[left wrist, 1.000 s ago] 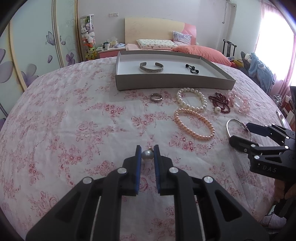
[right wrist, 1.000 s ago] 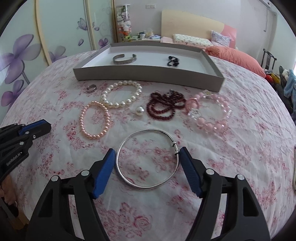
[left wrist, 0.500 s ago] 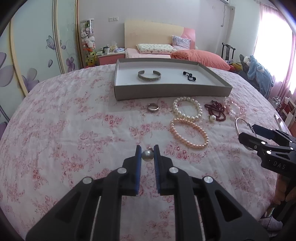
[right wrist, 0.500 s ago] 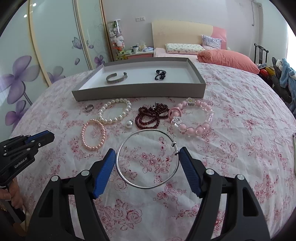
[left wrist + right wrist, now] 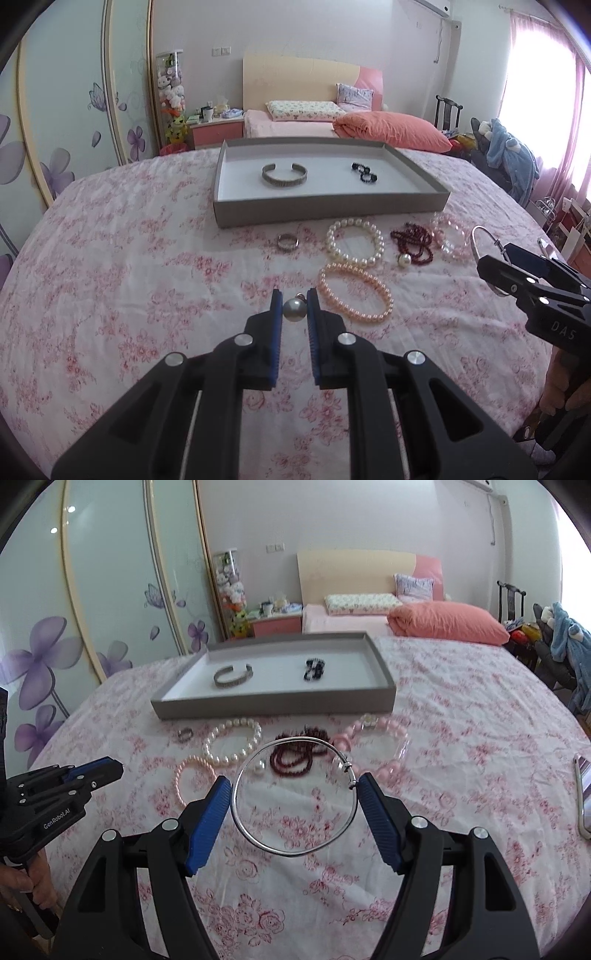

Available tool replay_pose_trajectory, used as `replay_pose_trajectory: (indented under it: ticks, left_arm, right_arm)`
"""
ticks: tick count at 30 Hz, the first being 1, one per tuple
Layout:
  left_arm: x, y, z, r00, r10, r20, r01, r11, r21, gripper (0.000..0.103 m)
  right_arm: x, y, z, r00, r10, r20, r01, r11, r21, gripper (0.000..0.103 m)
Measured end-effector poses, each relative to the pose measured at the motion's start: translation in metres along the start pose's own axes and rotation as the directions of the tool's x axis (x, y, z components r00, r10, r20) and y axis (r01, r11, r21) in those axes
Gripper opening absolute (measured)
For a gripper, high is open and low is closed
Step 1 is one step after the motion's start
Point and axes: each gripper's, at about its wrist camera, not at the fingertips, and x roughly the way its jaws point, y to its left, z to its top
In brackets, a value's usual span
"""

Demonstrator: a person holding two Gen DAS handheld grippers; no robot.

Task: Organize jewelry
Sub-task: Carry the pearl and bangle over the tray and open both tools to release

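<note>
Left wrist view: left gripper [image 5: 294, 308] nearly closed, pinching a smooth round pearl bead [image 5: 294, 311] in front of the grey tray [image 5: 325, 213]; it's slick and could pop out. Right gripper [image 5: 294, 798], right of it, spread wide clamping a thin silver bangle [image 5: 294, 798] across its rim, which may twist free.

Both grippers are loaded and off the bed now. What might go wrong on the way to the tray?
The left gripper pinches the round pearl pendant at its very tips, so it may roll out. The right gripper holds the thin silver bangle only by its edges; it may twist free or catch the tray wall.
</note>
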Motion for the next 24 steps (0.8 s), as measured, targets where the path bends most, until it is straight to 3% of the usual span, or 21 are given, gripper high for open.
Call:
replay_pose_trajectory:
  ticks: [13, 24]
  left_arm:
    - [-0.018, -0.008, 0.034, 0.992, 0.006, 0.125, -0.005, 1.000, -0.008, 0.014]
    - [-0.021, -0.011, 0.060, 0.974, 0.032, 0.225, -0.027, 0.999, -0.025, 0.014]
  right_arm:
    - [-0.019, 0.004, 0.025, 0.989, -0.015, 0.150, 0.018, 1.000, -0.017, 0.071]
    - [-0.027, 0.004, 0.051, 0.964, -0.022, 0.266, 0.029, 0.999, -0.023, 0.071]
